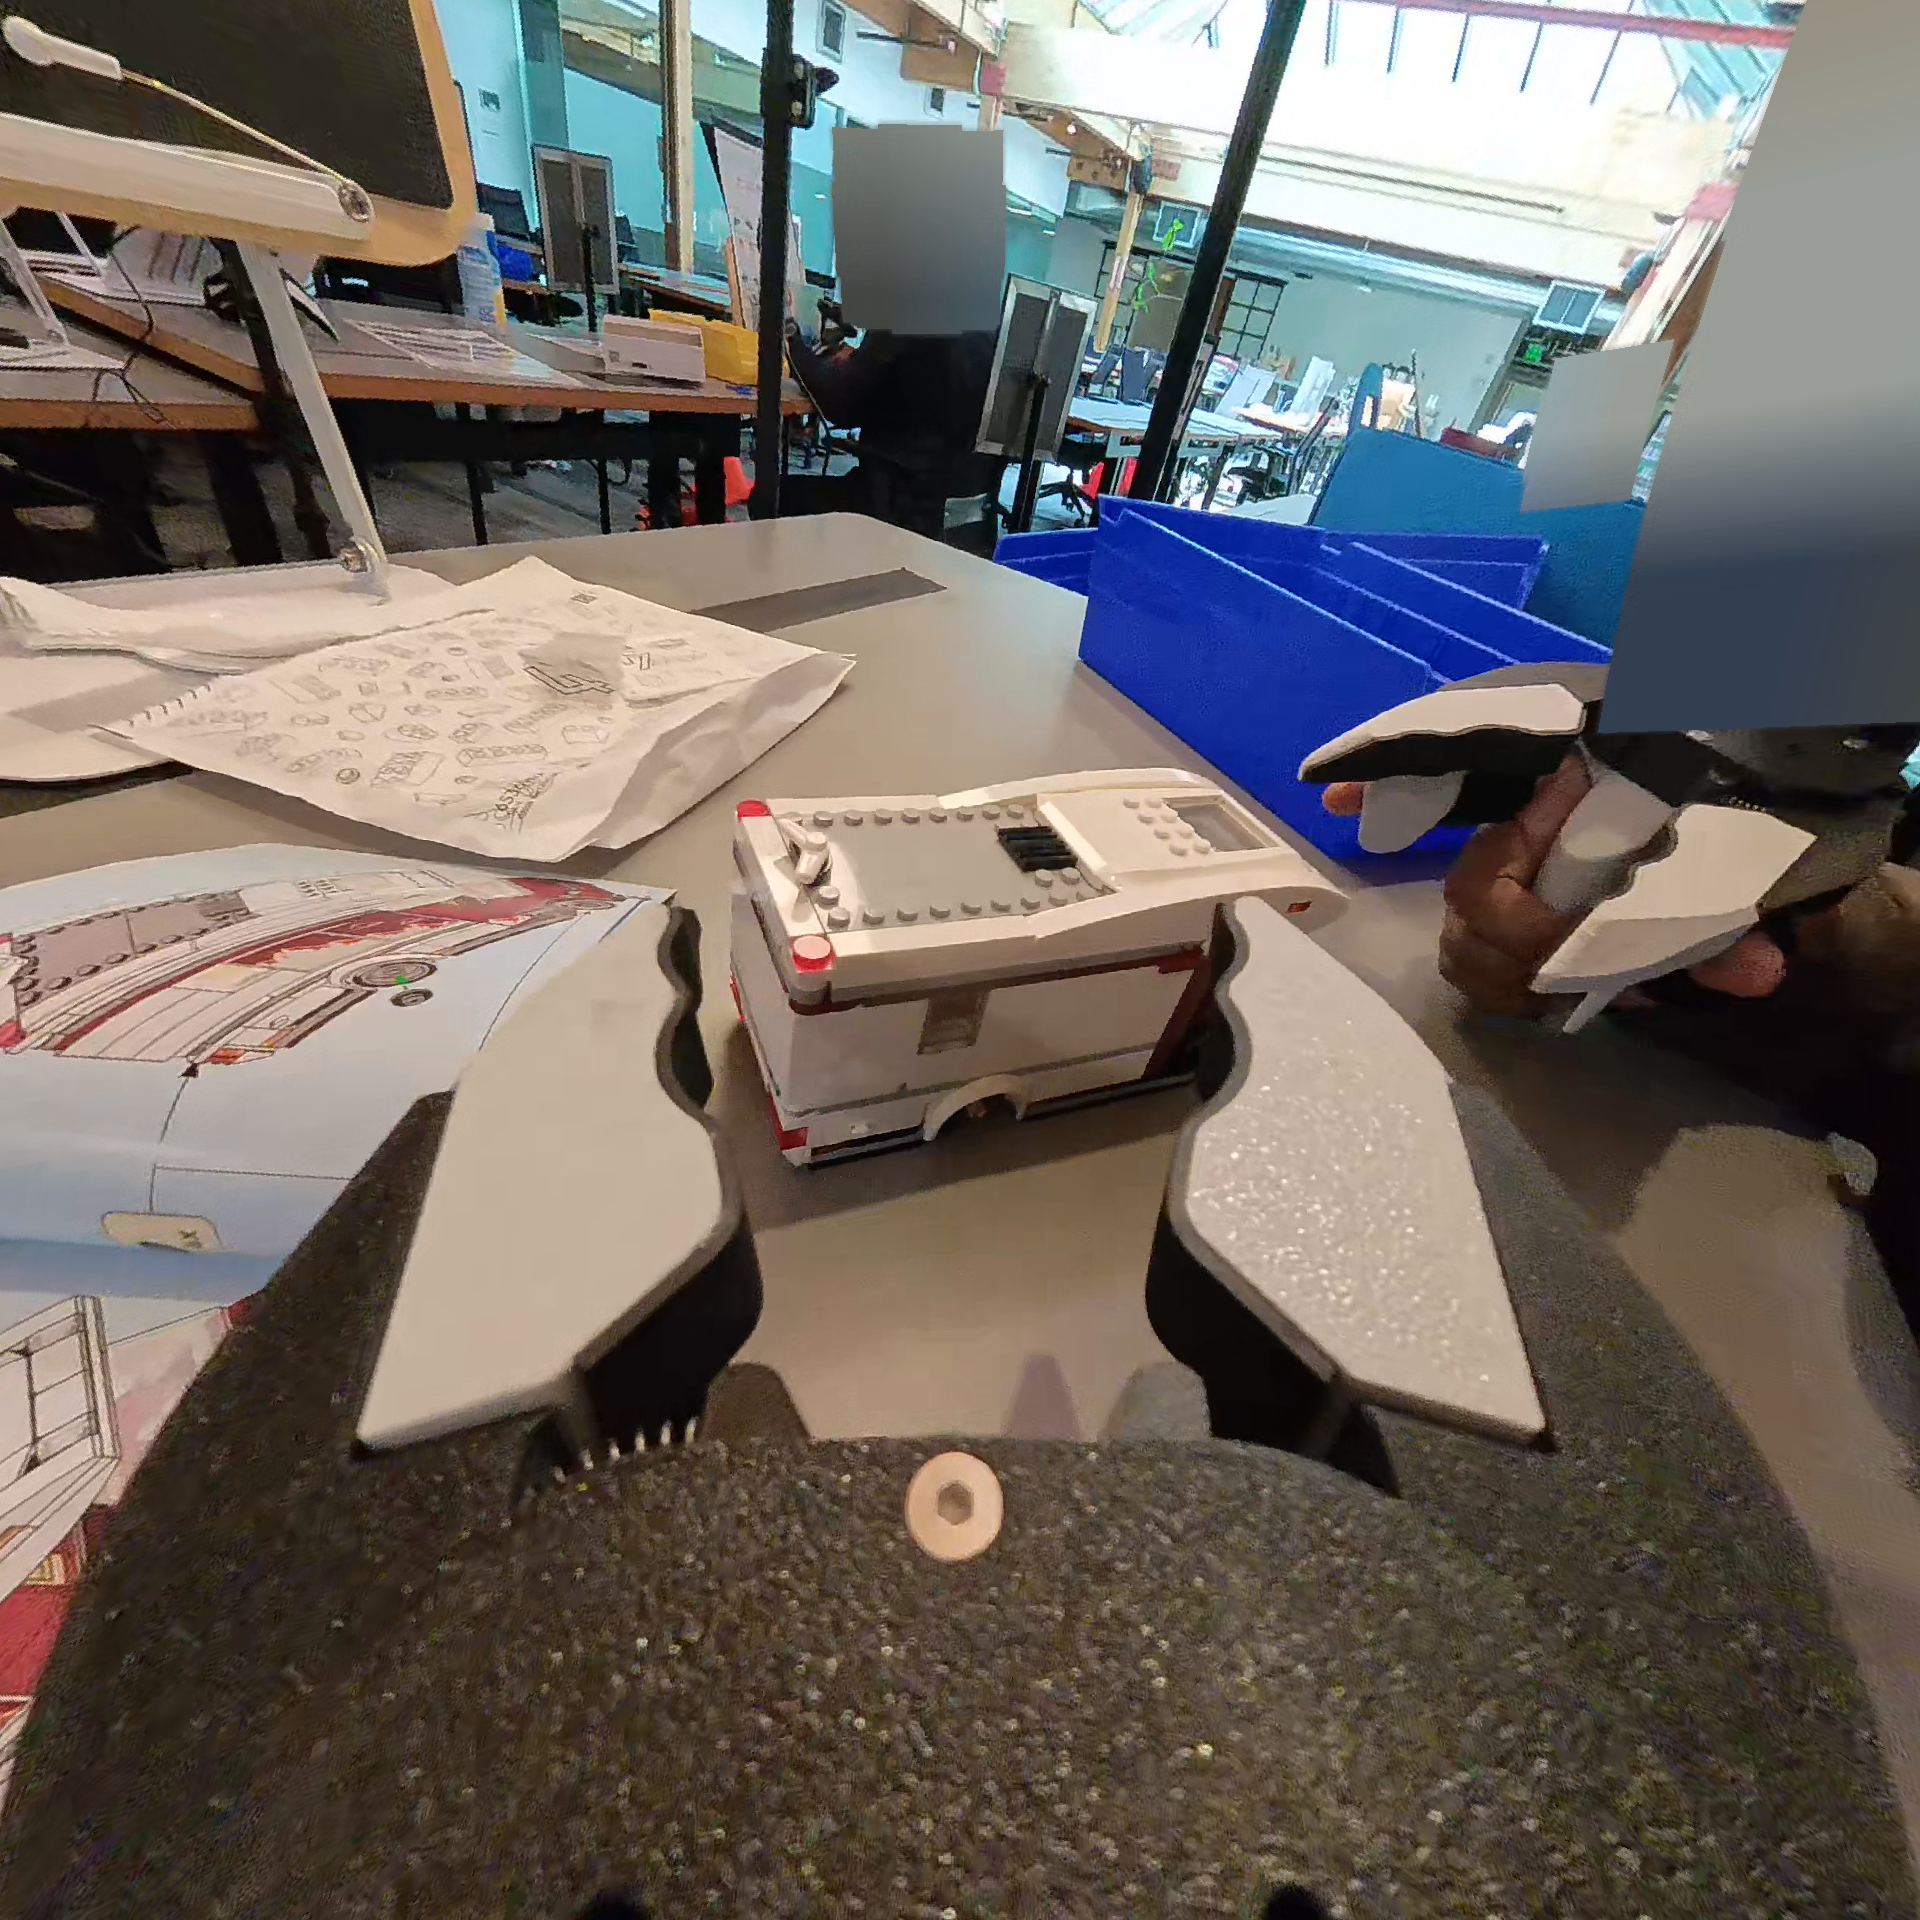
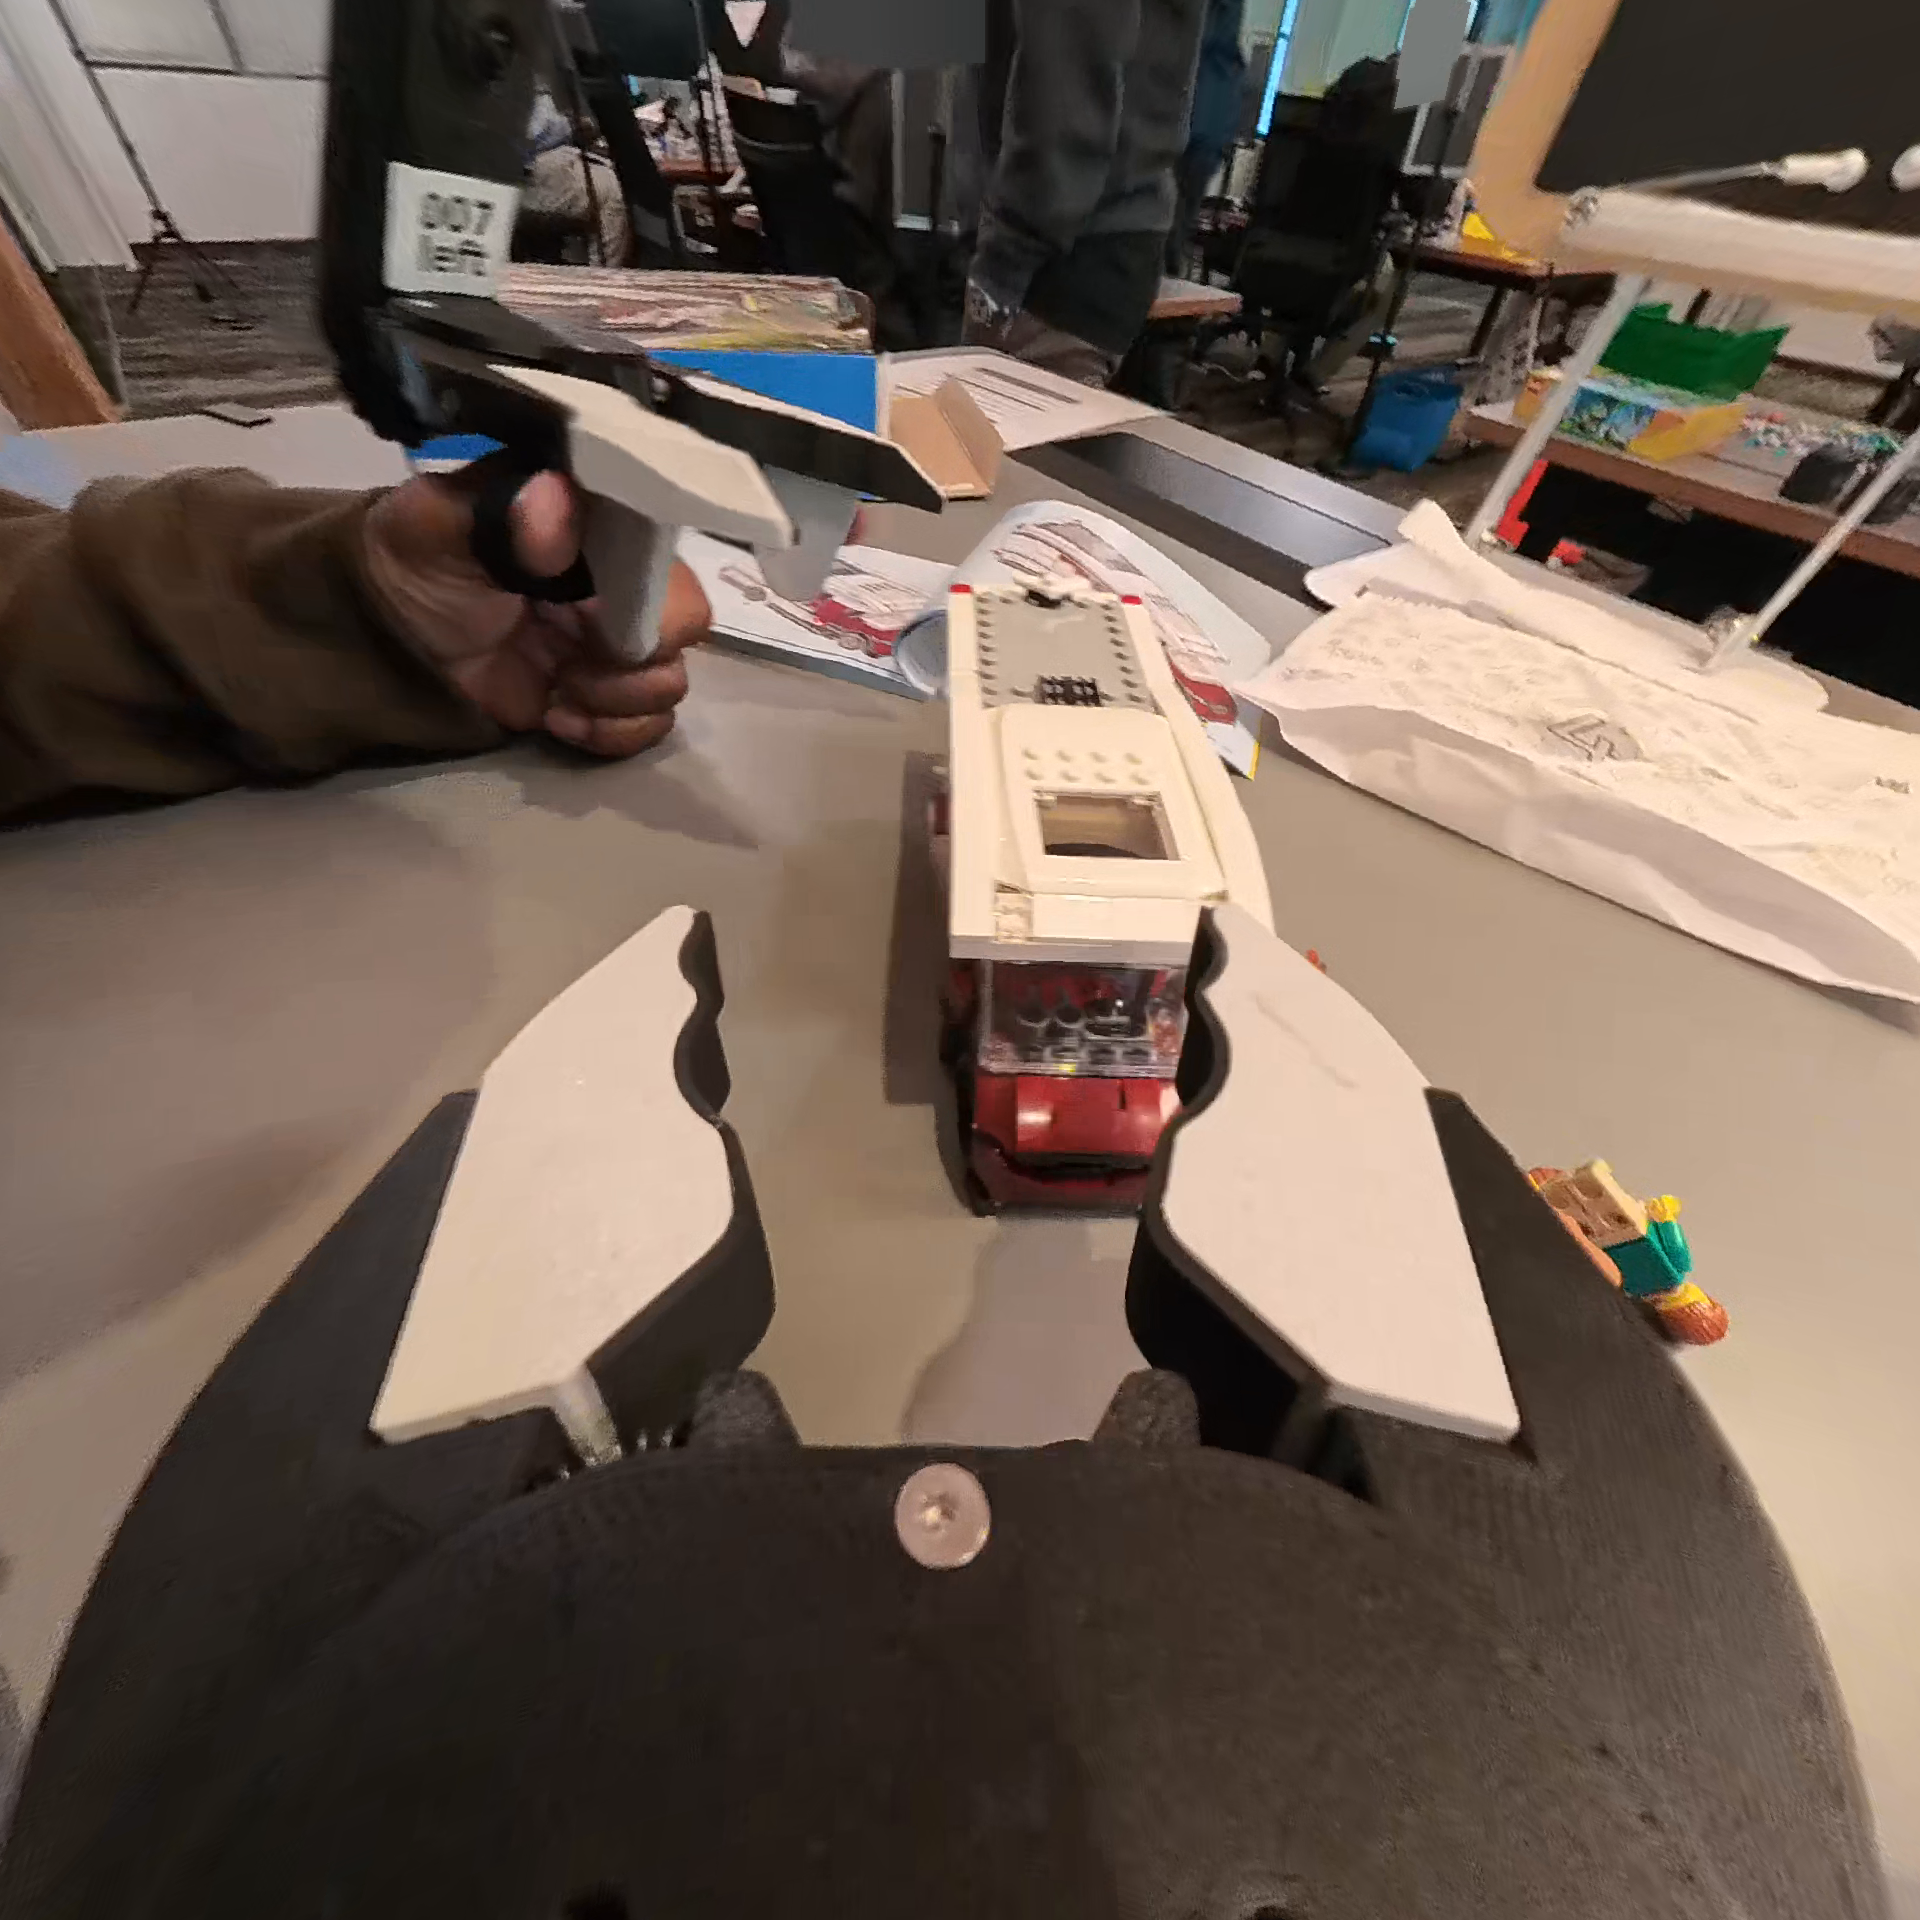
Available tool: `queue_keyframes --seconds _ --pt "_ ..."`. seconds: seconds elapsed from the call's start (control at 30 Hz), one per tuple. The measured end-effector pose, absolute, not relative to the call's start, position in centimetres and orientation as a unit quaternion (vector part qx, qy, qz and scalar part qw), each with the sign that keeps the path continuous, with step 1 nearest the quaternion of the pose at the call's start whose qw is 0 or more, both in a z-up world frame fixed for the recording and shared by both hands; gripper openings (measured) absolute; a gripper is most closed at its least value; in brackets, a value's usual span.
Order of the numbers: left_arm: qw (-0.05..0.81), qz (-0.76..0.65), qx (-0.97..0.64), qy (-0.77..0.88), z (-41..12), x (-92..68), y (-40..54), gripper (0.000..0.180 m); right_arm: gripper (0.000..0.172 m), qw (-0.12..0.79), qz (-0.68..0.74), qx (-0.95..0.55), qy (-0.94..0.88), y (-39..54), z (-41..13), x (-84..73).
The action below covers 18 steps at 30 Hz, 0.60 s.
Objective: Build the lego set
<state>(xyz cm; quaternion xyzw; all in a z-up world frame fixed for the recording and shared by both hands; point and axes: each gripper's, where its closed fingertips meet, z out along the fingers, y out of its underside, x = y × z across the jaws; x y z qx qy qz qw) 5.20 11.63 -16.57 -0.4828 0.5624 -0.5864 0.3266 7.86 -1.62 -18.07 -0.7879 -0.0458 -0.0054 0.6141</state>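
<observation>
A brick-built truck (image 1: 966, 997) with a white body, grey studded roof and red cab stands on the grey table (image 1: 966, 644). My left gripper (image 1: 956, 914) is open, its fingers wide on either side of the truck's rear part; its left finger (image 1: 582, 1122) stands clear of the body. My right gripper (image 2: 953, 920) is open at the truck's (image 2: 1081, 831) red cab end; the cab sits close to its right finger (image 2: 1309, 1122), far from the left one. Each gripper shows in the other view, hand-held and open: the right (image 1: 1423, 873), the left (image 2: 821, 499).
An open instruction booklet (image 1: 208, 987) and a printed white paper bag (image 1: 499, 717) lie to the left of the truck. Blue bins (image 1: 1268, 644) stand behind it on the right. A small toy figure (image 2: 1631, 1247) lies near my right gripper. A lamp arm (image 1: 312, 416) rises at the back left.
</observation>
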Motion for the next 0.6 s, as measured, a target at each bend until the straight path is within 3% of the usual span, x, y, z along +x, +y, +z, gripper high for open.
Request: queue_keyframes --seconds 0.33,0.47,0.6 --pt "0.351 -0.549 -0.466 0.598 -17.1 4.8 10.2 0.089 0.056 0.566 -0.148 -0.810 -0.027 -13.6 -13.3 11.2" --pt "0.350 -0.549 -0.463 0.602 -17.1 4.8 9.8 0.087 0.048 0.436 -0.215 -0.873 -0.032 -18.8 -11.6 20.0" --pt "0.359 -0.541 -0.463 0.603 -17.1 4.8 10.2 0.086 0.053 0.258 -0.185 -0.948 -0.029 -21.9 -15.5 29.5"
